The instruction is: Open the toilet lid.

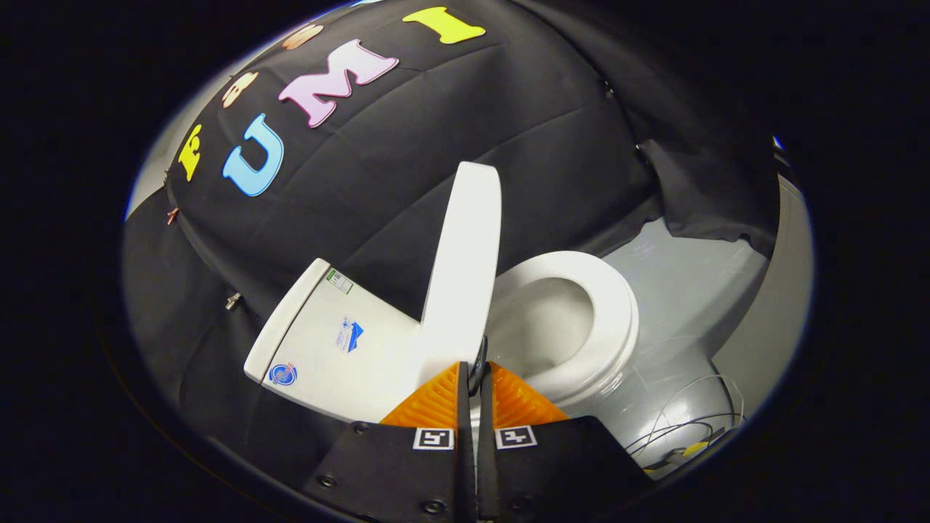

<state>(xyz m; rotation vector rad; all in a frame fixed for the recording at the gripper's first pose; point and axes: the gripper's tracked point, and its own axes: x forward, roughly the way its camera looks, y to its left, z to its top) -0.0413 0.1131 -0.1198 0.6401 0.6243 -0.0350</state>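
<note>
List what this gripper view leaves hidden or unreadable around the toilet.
- Lid hinge: hidden behind the raised toilet lid and the gripper, whose orange fingers are closed together.
- Bowl interior: its depth is cut off by the seat.
- Tank stickers: too small to read.
- Cables on the floor: their far ends run past the view's edge.

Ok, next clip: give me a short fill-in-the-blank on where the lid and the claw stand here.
1. The toilet lid stands ____, with the seat and bowl uncovered.
2. The claw has its orange fingers nearly ____ , with only a thin slit between them.
3. The lid's lower edge lies just ____ of the fingertips.
4. The white cistern sits on the far side of the lid from the ____.

Missing words: raised; closed; ahead; seat
</note>
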